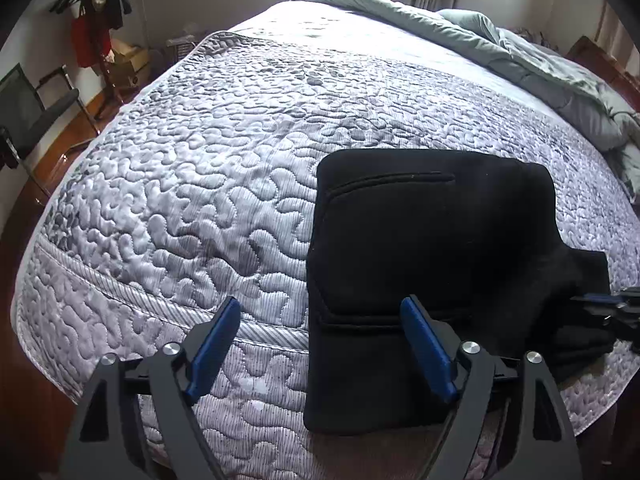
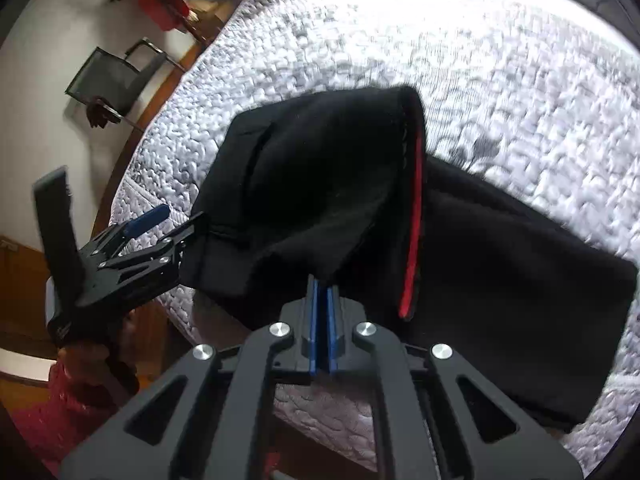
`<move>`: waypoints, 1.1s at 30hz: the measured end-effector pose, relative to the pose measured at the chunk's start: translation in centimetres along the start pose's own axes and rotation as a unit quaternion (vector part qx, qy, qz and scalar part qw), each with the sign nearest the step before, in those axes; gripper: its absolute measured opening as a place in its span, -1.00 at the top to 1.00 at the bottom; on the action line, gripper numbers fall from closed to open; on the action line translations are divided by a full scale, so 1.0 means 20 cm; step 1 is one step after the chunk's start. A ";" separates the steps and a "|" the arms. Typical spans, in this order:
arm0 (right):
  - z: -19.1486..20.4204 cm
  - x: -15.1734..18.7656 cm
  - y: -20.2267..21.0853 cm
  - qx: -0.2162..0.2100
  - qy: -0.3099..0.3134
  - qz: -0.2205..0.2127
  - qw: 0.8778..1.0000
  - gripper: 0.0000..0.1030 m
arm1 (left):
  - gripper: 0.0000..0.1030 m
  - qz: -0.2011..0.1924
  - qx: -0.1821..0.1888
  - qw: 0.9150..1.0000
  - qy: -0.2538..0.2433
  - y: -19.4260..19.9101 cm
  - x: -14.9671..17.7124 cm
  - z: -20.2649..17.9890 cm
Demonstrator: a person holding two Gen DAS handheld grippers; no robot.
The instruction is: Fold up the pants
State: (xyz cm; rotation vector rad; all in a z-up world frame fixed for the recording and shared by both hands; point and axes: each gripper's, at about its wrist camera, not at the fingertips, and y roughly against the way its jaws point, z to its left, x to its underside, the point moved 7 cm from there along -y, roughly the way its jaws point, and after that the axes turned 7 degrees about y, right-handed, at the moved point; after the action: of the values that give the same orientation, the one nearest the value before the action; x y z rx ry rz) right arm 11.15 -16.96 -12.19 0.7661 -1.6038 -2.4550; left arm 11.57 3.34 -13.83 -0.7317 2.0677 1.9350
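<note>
**Black pants half folded at the edge of a quilted bed**

A bed [image 1: 224,168] under a pale quilted cover filled most of both wrist views, with a grey-green duvet [image 1: 540,64] bunched along its upper right in the left wrist view. A dark chair [image 1: 36,116] stood on the wooden floor at the left of the frame, below red clothing [image 1: 90,42] hanging in the upper left corner.

The black pants [image 1: 420,248] lay folded on the cover at lower right of the left wrist view, near the bed's edge, a pocket seam showing across the top. In the right wrist view, part of the fabric was lifted off the cover at centre frame, with a red stripe [image 2: 412,236] running down one edge.

The right gripper [image 2: 322,292], at lower centre of its own view, had its blue pads clamped together on a corner of the pants. The left gripper [image 1: 320,344] stood with its fingers spread wide at the bottom of its view, one finger [image 1: 424,344] over the fabric and the other over the bare cover, pinching nothing.
</note>
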 end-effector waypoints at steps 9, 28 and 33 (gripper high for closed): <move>-0.16 0.11 -0.10 0.070 0.006 0.053 0.996 0.88 | -0.73 0.028 0.013 1.000 0.000 -0.10 0.07 -0.05; -0.30 -0.04 -0.21 -0.053 -0.105 0.049 0.992 -0.52 | -0.70 0.046 0.022 0.998 0.039 -0.02 0.06 0.11; -0.20 -0.08 -0.15 -0.085 -0.087 0.031 0.992 0.63 | -0.70 0.052 0.025 0.997 0.058 -0.02 0.06 0.14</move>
State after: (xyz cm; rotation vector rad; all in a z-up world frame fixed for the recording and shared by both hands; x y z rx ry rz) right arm 14.97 -18.44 -15.57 0.4838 -1.4200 -2.6333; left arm 10.30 5.83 -14.96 -0.7563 2.2569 1.9296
